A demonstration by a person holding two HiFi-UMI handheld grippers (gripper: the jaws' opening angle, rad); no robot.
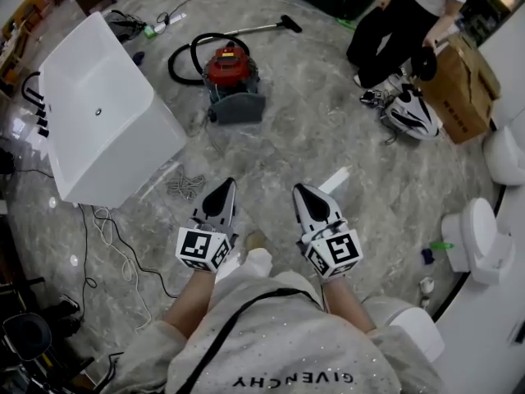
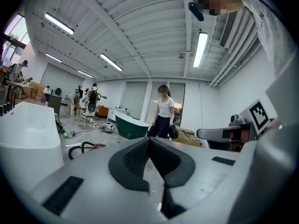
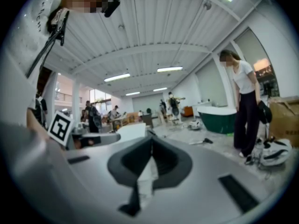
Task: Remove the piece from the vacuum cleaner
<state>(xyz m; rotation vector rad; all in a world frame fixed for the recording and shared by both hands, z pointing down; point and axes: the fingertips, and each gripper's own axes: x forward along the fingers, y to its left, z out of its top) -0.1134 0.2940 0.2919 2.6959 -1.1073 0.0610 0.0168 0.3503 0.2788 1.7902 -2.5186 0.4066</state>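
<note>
Fingers are pressed together on both sides: our left gripper (image 1: 221, 189) and our right gripper (image 1: 302, 194) each have their jaws closed, and each gripper's own view shows nothing held between them. Both point forward, side by side and close in to our body.

The vacuum cleaner (image 1: 232, 76) stands on the floor well ahead of the fingertips, far beyond reach from here. It lies almost straight out from the left fingers and off to the left of the right ones, so we judge the left gripper slightly nearer. Its hose (image 1: 172, 66) loops out on the left of the red body, and the wand (image 1: 250, 29) runs away from us and to the right, its long axis slanting across our line of approach and ending in the nozzle (image 1: 289, 24) at the far right end.

We cannot tell from here which piece is meant to come off; the wand and nozzle look like the likeliest candidates. Either way, we judge that the task has not begun: we must first close the gap, then part the fingers. A white tub (image 1: 98, 113) sits to the left of the left fingers, beside the path.
</note>
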